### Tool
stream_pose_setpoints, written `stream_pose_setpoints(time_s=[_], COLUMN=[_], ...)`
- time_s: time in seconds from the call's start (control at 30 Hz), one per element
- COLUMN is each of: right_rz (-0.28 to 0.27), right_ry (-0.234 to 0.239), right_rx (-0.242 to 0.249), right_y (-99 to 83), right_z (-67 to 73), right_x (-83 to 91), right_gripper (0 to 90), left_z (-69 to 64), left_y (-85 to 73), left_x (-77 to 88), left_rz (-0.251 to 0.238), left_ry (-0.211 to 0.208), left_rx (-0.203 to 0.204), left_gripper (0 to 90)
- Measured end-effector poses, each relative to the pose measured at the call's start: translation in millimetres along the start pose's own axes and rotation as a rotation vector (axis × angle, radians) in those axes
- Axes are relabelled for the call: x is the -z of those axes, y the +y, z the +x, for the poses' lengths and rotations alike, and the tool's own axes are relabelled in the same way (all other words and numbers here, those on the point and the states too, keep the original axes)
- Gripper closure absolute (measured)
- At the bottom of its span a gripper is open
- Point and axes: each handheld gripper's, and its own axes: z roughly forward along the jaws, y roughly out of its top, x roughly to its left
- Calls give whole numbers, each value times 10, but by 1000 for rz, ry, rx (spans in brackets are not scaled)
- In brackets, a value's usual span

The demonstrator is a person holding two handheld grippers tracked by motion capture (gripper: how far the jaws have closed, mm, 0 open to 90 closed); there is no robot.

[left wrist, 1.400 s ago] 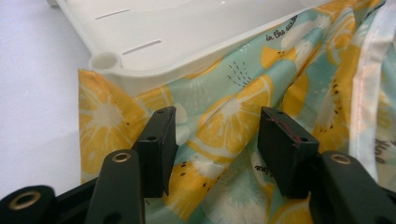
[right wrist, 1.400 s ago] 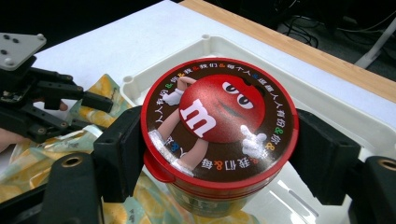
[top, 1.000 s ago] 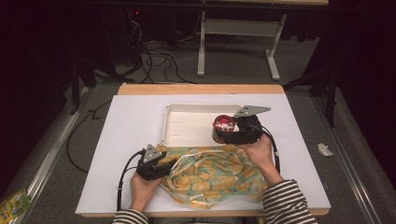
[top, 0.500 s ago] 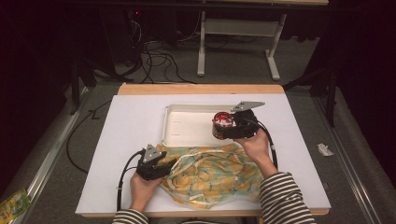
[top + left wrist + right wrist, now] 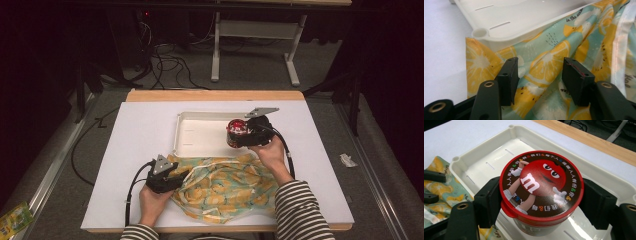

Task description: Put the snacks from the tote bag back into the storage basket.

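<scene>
Right gripper (image 5: 541, 202) clamped on candy tub (image 5: 541, 192), above tray (image 5: 474, 157).
Rigid, light, slick plastic; hold sides at 3 and 9 o'clock, below lid rim.

The left gripper (image 5: 176, 176) sat lower left, jaws apart; the right gripper (image 5: 239, 135) at centre was clamped shut.

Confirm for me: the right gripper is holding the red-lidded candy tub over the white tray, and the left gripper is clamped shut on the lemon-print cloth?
Not quite. The left gripper is open: the left gripper view shows its jaws standing apart above the lemon-print cloth, not pinching it. The rest holds: the right gripper holds the red-lidded candy tub over the white tray.
</scene>
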Motion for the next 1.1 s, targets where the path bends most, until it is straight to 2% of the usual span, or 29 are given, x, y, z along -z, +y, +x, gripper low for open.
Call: stream_pose_setpoints(time_s=[0.47,0.7,1.1], right_rz=[41,63,96], right_ry=[-10,-13,-20], right_rx=[-34,-20,-35], right_y=[-40,-53,-92], right_z=[-73,-77,-112], right_x=[-237,-353,-502], right_gripper=[260,260,260], left_z=[-1,0,-2], left_y=[-1,0,-1], left_x=[-1,3,2], left_rz=[-1,0,-1], left_ry=[2,3,4], left_rx=[-1,-3,-2], left_gripper=[474,474,473])
